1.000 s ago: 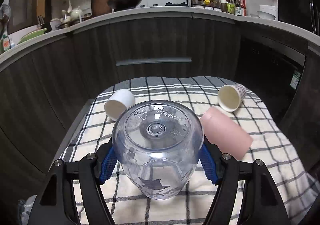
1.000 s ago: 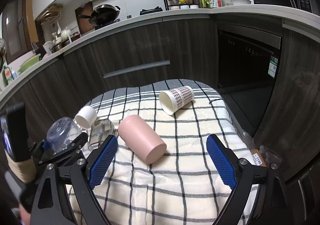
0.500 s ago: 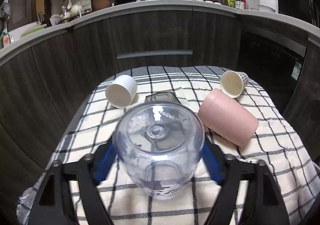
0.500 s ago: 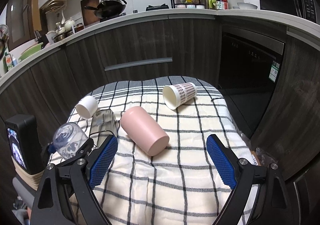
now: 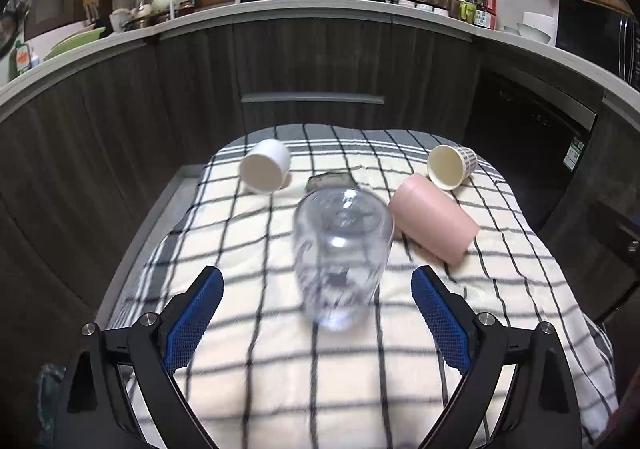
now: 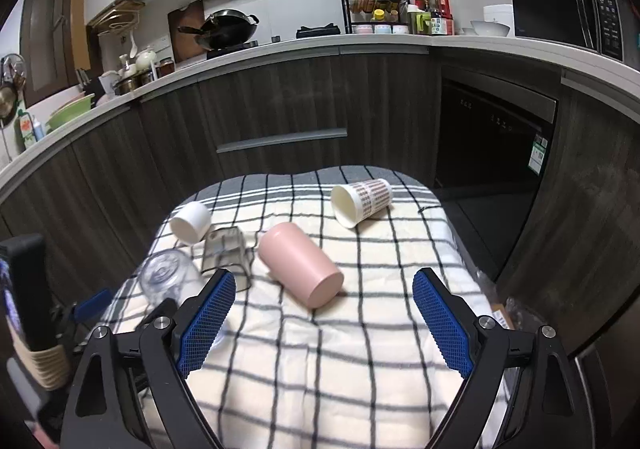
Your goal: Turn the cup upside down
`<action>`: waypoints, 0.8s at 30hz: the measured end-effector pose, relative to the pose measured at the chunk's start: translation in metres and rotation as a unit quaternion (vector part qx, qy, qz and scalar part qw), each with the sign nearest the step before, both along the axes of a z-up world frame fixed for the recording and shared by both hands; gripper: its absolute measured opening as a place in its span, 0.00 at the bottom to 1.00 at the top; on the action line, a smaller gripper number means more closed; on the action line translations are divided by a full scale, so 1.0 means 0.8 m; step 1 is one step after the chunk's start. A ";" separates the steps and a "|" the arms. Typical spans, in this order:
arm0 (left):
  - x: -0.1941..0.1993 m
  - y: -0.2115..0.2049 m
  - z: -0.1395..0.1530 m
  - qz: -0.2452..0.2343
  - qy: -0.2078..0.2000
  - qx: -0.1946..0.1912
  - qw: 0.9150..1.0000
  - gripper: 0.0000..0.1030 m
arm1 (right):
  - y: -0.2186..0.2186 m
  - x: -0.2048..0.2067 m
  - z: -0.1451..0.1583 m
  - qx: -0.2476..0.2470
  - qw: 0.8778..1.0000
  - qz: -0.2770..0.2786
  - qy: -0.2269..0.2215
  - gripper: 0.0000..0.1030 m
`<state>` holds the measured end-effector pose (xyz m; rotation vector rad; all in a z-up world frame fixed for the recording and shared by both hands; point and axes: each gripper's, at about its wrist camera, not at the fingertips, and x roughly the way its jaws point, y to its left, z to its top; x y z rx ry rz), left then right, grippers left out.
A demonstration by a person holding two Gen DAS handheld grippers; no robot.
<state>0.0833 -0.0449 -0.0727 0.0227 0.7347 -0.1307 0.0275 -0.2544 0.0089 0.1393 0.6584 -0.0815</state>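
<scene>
With my left gripper [image 5: 316,297] spread wide and empty, the clear cup [image 5: 342,255] stands inverted beside the pink cup [image 5: 434,219], which lies unturned.

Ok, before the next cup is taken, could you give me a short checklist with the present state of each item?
1. Left gripper open, clear of the clear cup: ok.
2. Clear cup standing base up on the checked cloth: ok.
3. Right gripper open and empty: ok.
4. Pink cup flipped: not ok, it lies on its side.
5. White cup and patterned paper cup flipped: not ok, both on their sides.
6. Clear cup steady: cannot tell, it looks blurred.
</scene>
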 end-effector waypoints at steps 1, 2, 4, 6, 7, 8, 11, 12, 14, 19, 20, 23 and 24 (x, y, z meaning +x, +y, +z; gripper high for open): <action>-0.007 0.004 0.003 0.003 0.005 -0.001 1.000 0.93 | 0.002 -0.004 0.001 0.002 1.000 -0.002 0.003 0.88; -0.018 0.010 0.007 0.006 0.012 -0.002 1.000 0.93 | 0.004 -0.010 0.002 0.005 1.000 -0.003 0.006 0.88; -0.033 0.018 0.013 0.011 0.019 -0.004 1.000 0.93 | 0.009 -0.021 0.004 0.009 1.000 -0.002 0.011 0.88; -0.049 0.025 0.020 0.017 0.024 -0.007 1.000 0.93 | 0.014 -0.031 0.006 0.006 1.000 -0.001 0.012 0.88; -0.057 0.028 0.024 0.021 0.027 -0.007 0.999 0.93 | 0.018 -0.036 0.008 0.004 1.000 0.001 0.011 0.88; -0.062 0.031 0.026 0.022 0.029 -0.009 0.999 0.93 | 0.022 -0.041 0.009 0.002 1.000 0.003 0.011 0.88; -0.081 0.035 0.036 0.027 0.030 -0.008 0.999 0.93 | 0.033 -0.051 0.013 -0.008 1.000 0.009 0.012 0.88; -0.085 0.037 0.038 0.027 0.028 -0.010 0.999 0.93 | 0.036 -0.054 0.015 -0.011 1.000 0.010 0.011 0.88; -0.092 0.040 0.044 0.028 0.025 -0.012 0.999 0.93 | 0.041 -0.059 0.018 -0.015 1.000 0.010 0.012 0.89; -0.109 0.045 0.057 0.036 0.014 -0.011 0.999 0.93 | 0.048 -0.075 0.025 -0.024 1.000 0.010 0.010 0.90; -0.113 0.046 0.059 0.039 0.011 -0.010 0.999 0.93 | 0.049 -0.079 0.028 -0.027 1.000 0.010 0.009 0.90; -0.122 0.051 0.066 0.045 0.004 -0.009 0.999 0.93 | 0.052 -0.089 0.036 -0.033 0.999 0.007 0.003 0.90; -0.125 0.053 0.069 0.048 0.001 -0.009 0.999 0.93 | 0.053 -0.093 0.039 -0.034 0.999 0.006 0.000 0.90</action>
